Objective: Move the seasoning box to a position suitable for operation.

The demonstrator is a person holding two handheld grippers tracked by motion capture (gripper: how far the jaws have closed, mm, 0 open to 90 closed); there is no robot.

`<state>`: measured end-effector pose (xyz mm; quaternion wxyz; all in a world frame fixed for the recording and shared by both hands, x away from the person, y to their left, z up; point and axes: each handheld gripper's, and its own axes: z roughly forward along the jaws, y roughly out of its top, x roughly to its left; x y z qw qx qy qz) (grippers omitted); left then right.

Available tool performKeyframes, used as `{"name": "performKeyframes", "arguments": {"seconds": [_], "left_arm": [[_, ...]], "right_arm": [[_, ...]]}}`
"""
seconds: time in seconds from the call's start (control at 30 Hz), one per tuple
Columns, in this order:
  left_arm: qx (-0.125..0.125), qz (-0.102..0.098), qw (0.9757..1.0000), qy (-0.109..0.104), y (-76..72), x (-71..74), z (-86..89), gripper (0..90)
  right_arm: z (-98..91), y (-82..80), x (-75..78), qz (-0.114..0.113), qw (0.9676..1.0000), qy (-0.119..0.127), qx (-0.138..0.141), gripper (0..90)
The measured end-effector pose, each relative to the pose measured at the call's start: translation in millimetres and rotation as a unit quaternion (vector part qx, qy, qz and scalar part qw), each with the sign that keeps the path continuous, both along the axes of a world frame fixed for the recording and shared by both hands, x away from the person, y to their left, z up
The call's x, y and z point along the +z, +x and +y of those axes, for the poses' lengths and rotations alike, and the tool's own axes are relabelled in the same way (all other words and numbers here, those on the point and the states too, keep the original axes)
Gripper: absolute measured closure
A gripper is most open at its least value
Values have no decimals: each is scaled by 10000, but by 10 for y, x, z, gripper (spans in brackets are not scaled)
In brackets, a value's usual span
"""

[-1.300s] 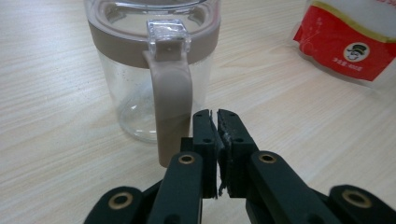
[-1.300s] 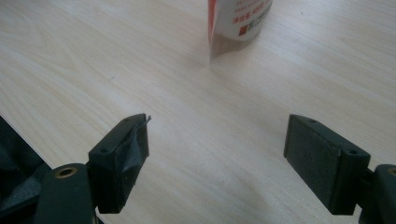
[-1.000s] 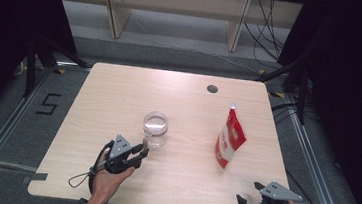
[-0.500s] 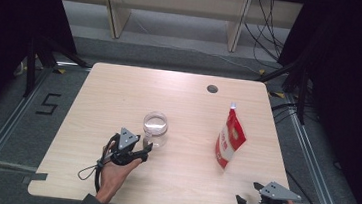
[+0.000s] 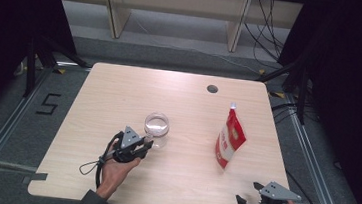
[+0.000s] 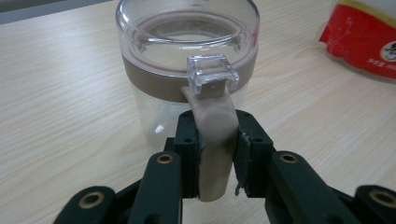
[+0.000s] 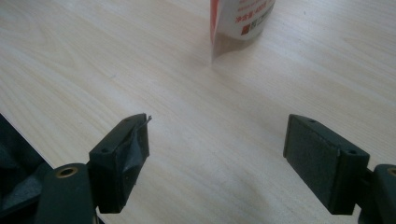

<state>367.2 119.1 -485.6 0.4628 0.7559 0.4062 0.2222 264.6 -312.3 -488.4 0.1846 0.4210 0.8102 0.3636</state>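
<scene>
Nearest the person's edge, the right gripper (image 5: 241,202) is sitting low over the bare wood at the front right corner, its two black jaws standing wide apart with nothing between them. In the right gripper view the matte pads (image 7: 135,144) are looking a bit rough, one with a frayed edge.

A bit further in, the left gripper (image 5: 148,144) is clamping down on the tan latch strap (image 6: 212,140) of the jar (image 5: 157,129). Its jaws have just been closing, and in the left gripper view the strap is wedged tight between both pads, smooth and rubbery-looking, topped by a small clear square buckle (image 6: 211,73).

The jar itself is standing upright roughly mid-table, a little left of centre: one round clear plastic canister with a clear domed lid (image 6: 187,28) and a tan band (image 6: 163,81) around the rim. Seems empty, though the glare is making that hard to call.

To its right, well apart, one red-and-white pouch (image 5: 229,142) is standing upright, glossy and crinkly, with a pale cap on top.

Farthest back, one small dark round hole (image 5: 212,89) is sitting in the pale wood-grain table (image 5: 119,91), which has rounded corners.
</scene>
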Motion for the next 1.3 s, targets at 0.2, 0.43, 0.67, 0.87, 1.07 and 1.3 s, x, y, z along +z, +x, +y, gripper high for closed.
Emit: {"name": "performKeyframes", "arguments": {"seconds": [0.2,0.43,0.67,0.87,1.07,1.3], "left_arm": [[-359,29,9991,-226,-25,-31,34,729],[-767,-3,9965,-341,-104,-13,-64,729],[-1283,-100,9914,-257,-184,-2,-147,730],[-1511,-77,9880,-319,-201,-15,-185,730],[-1815,-96,9829,-302,-230,-23,-213,729],[-2128,-78,9766,-315,-278,-31,-287,729]], "right_arm": [[-13,8,2,-53,10000,-55,54,231],[-4,-13,14,20,9999,48,-90,231],[-16,-6,15,-31,10000,12,-61,230],[-8,-15,17,10,9999,51,-113,231],[-29,6,12,-44,10000,-17,-23,230],[-27,12,9,-136,9999,-57,24,231]]}}
